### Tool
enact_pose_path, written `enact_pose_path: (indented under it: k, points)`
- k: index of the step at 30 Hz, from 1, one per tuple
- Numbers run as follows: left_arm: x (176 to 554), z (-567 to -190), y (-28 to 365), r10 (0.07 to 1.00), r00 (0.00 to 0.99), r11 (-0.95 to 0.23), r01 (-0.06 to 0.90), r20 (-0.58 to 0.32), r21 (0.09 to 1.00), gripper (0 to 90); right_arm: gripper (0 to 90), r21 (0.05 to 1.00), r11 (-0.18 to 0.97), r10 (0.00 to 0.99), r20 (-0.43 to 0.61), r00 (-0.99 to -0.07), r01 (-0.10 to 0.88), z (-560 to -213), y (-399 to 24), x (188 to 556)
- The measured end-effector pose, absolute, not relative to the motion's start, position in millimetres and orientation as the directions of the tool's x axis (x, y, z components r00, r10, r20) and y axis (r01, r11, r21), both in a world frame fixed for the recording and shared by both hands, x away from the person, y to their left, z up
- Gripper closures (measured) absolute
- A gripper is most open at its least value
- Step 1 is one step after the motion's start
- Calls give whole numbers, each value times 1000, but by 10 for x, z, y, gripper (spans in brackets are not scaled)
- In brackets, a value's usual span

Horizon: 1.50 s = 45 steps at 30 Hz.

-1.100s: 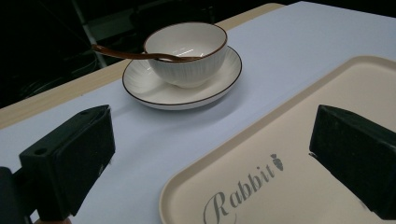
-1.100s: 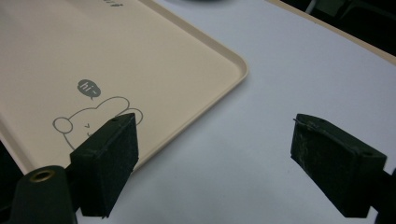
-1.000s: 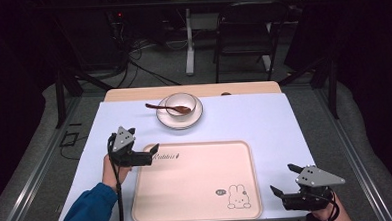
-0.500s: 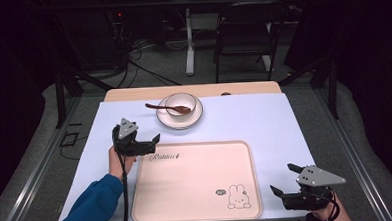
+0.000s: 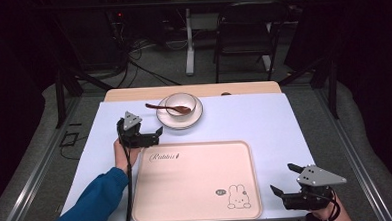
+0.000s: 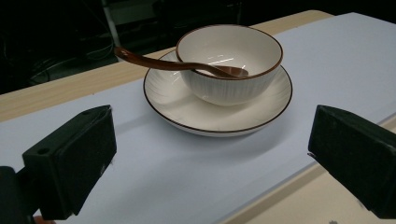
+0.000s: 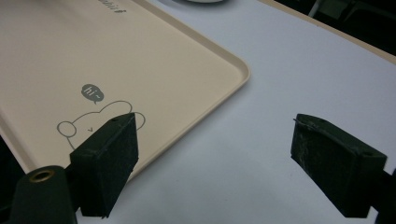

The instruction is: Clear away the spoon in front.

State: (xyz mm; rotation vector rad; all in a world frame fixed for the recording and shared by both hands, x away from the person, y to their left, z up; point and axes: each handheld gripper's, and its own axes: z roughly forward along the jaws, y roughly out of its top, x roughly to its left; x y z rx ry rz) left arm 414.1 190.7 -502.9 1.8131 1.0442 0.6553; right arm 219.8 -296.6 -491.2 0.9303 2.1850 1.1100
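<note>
Pale blue cloth covers the table under me, with dark floor and a chair beyond it. From my left gripper [image 5: 152, 136] outward: its jaws stand wide apart and hold nothing, pointed at the bowl [image 6: 229, 63], which sits on its saucer [image 6: 217, 105] just ahead, near the far edge of the cloth. A brown spoon [image 6: 173, 64] rests in the bowl, its handle sticking out past the rim on my gripper's side. The tray [image 5: 197, 183] lies empty just on the near side of the saucer. My right gripper [image 5: 292, 189] hangs by the tray's near right corner, jaws also wide, empty. I judge this to be the reach toward the dishes. Next I need to close in and choose a grip, probably on the spoon handle or the saucer's rim, squarely and low.
</note>
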Motion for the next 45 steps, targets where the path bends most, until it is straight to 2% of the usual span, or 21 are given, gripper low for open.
enact_pose_path:
  k: [16, 26, 36, 42, 43, 44, 45]
  points:
    - [4367, -5073, 1868, 889, 457, -164, 385, -33, 908, 0, 142, 837, 423, 764, -125, -632, 346, -4914, -2972, 2208]
    - [4572, -5134, 1892, 910, 397, -63, 407, -115, 911, 7, 142, 837, 426, 763, -129, -633, 344, -4913, -2968, 2208]
    - [4734, -5193, 1815, 915, 383, -45, 402, -123, 914, 22, 142, 837, 425, 764, -129, -632, 344, -4913, -2969, 2206]
    - [4811, -5226, 1775, 920, 369, -23, 394, -135, 919, 83, 142, 836, 426, 764, -129, -632, 344, -4912, -2966, 2206]
    - [4824, -5226, 1778, 917, 373, -19, 395, -142, 919, 105, 142, 837, 426, 765, -129, -631, 345, -4912, -2966, 2206]
    - [4843, -5225, 1773, 922, 358, -11, 405, -147, 914, 179, 142, 836, 428, 764, -131, -632, 344, -4912, -2966, 2206]
    - [4848, -5226, 1770, 923, 353, -2, 402, -153, 915, 199, 142, 836, 428, 764, -132, -632, 344, -4912, -2967, 2206]
